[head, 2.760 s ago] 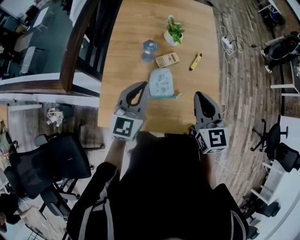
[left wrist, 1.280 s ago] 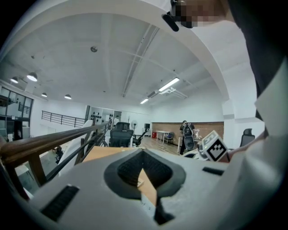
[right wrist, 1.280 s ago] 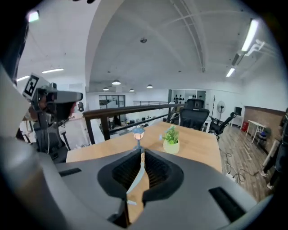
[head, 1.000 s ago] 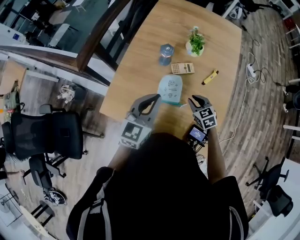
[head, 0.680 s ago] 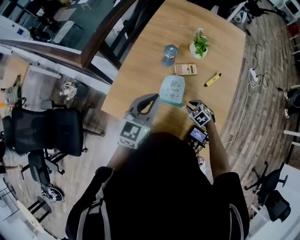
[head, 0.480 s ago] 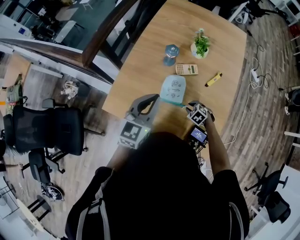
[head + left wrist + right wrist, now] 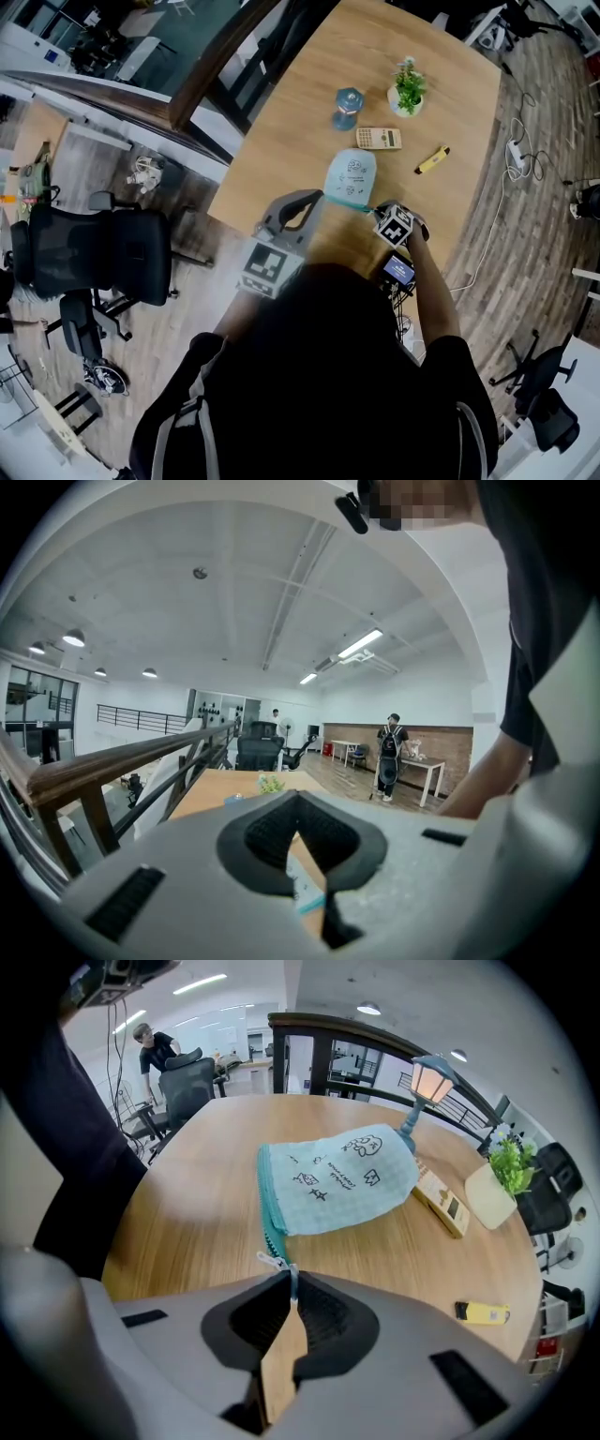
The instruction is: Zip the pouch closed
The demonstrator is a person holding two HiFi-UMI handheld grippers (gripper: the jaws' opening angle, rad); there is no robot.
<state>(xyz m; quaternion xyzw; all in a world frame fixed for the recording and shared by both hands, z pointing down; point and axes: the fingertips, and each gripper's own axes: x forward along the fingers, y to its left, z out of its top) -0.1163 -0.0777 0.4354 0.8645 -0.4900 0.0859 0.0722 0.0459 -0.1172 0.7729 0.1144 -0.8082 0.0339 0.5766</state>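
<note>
- Pinching the zipper pull (image 7: 277,1266) is the right gripper (image 7: 289,1284)'s whole job here. Its jaws are squeezed together on the little tab, right at the pouch's nearest corner. That figures, since the tab is the only bit you can drag the slider with.
- The pouch (image 7: 337,1177) lies flat on the table (image 7: 187,1213) with its teal zipper (image 7: 266,1194) edge turned toward the person. That puts the pull closer to the person than any other part of the pouch.
- The pull sits at one end of the zipper, just off the fabric corner. I can't tell from here whether the teeth along that edge are apart. If they are, I'd say the whole run is yet to go.
- The left gripper (image 7: 316,195) hovers just beside the pouch on its left, not touching it. Its jaws are closed tip to tip with nothing in them. My guess is it's parked there to pin the pouch down.
- That matters: soft fabric like this will probably slide or bunch up if only the tab gets tugged.
- The calculator (image 7: 379,139), plant (image 7: 409,91), yellow marker (image 7: 432,160) and little lamp (image 7: 349,101) all sit beyond the pouch, well out of the way.
</note>
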